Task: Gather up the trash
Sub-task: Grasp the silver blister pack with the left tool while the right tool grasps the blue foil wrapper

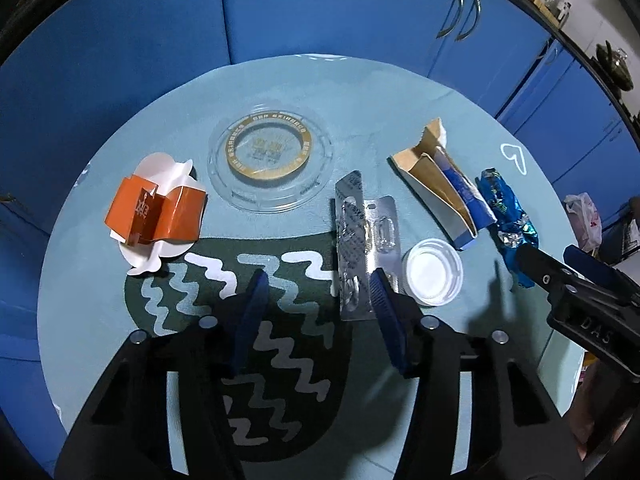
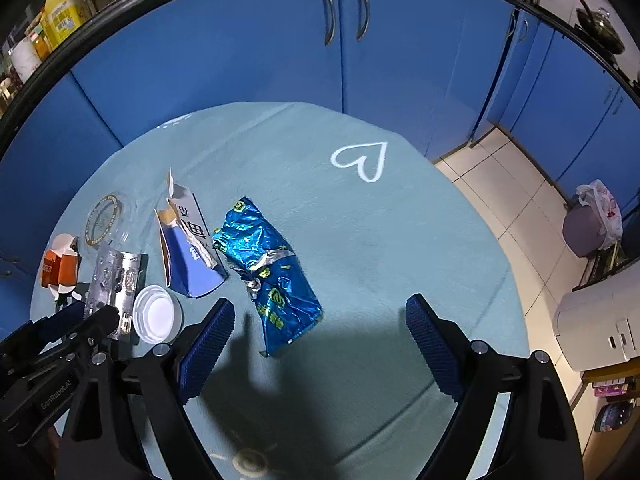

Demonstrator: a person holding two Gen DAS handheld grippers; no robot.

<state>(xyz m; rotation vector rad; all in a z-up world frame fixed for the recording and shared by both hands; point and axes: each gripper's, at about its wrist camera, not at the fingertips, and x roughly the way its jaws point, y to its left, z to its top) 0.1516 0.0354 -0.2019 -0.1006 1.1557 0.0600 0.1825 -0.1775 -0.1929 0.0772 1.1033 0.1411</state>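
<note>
Trash lies on a round table with a teal cloth [image 1: 76,280]. From left to right I see an orange folded carton [image 1: 156,212] on white paper, a clear plastic lid [image 1: 272,160] with a gold ring, silver blister packs [image 1: 360,236], a white cap [image 1: 432,272], a torn blue and white carton [image 1: 444,188] and a blue foil wrapper [image 1: 508,216]. My left gripper [image 1: 318,284] is open over the dark zigzag print, its right finger at the blister packs' lower edge. My right gripper [image 2: 320,308] is open, with the foil wrapper [image 2: 272,268] lying just ahead between its fingers.
Blue cabinet doors [image 2: 280,40] curve behind the table. A white heart [image 2: 362,158] is drawn on the cloth at the far side. To the right is tiled floor [image 2: 516,216] with a bagged stool [image 2: 592,220] and a white appliance [image 2: 600,320].
</note>
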